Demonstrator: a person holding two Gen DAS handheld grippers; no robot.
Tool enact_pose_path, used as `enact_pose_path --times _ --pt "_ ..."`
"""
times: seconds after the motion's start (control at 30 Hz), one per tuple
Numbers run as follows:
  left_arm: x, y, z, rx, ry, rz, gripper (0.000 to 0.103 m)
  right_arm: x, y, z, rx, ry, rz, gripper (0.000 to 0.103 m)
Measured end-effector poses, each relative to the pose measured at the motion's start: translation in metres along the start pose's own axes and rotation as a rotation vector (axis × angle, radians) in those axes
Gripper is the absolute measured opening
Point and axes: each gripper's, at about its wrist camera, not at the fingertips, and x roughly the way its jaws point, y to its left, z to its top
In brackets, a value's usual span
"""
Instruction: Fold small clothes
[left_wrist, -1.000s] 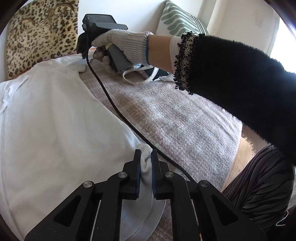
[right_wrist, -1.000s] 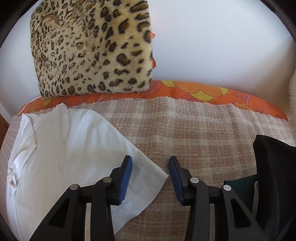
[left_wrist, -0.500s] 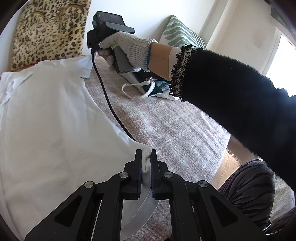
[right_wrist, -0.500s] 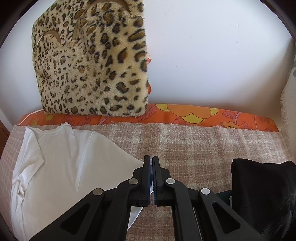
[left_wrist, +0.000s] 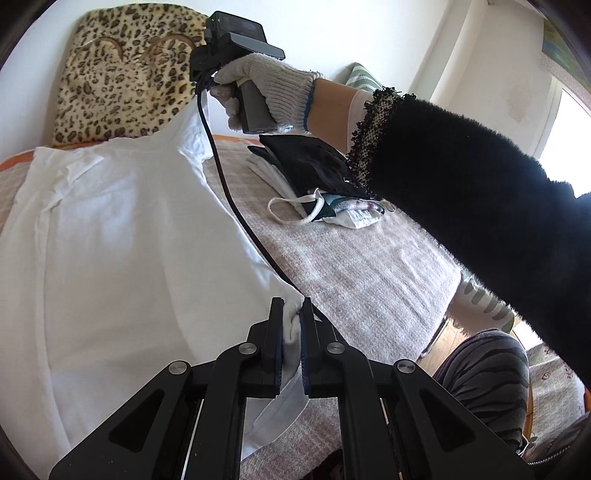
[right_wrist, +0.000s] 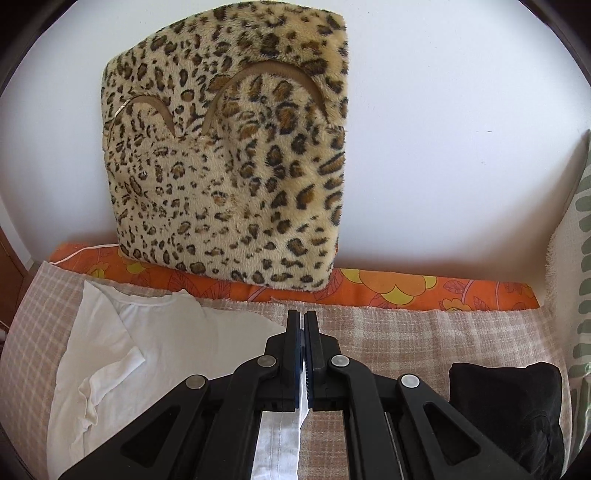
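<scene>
Since a second ago, the right gripper (right_wrist: 303, 318) has been closed from well apart onto the hem of the white shirt (right_wrist: 155, 343), and that edge has been raised off the plaid blanket (right_wrist: 399, 332). The left gripper (left_wrist: 291, 310) is clamped on another corner of the shirt (left_wrist: 122, 236), also lifted. The shirt's far end lies on the blanket below a leopard cushion (right_wrist: 229, 155). A pile of dark clothes (left_wrist: 314, 162) is seen beside it.

Colours and patterns, bed scene

White t-shirt (right_wrist: 155, 332) at lower left; leopard-print cushion (right_wrist: 229, 155) upper centre; orange floral sheet (right_wrist: 406, 291) mid-frame; pink-beige plaid blanket (right_wrist: 424, 339) below; black garment (right_wrist: 509, 402) lower right; black fuzzy sleeve (left_wrist: 461, 192) at right.
</scene>
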Motion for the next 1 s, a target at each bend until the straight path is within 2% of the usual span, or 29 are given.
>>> enact_pose_path --times 0.43,0.8,1.0 --pt "-0.034 0.036 -0.022 -0.07 -0.029 0.101 0.006 -0.023 0.098 0.019 -0.136 -0.02 0.026 0.0" --pt "-0.042 0.061 -0.047 -0.23 -0.033 0.128 0.006 -0.004 0.193 0.012 -0.285 0.014 0.056 0.0" --pt "-0.048 0.068 -0.052 -0.257 -0.04 0.147 0.006 0.016 0.246 -0.006 -0.375 0.046 0.076 0.0"
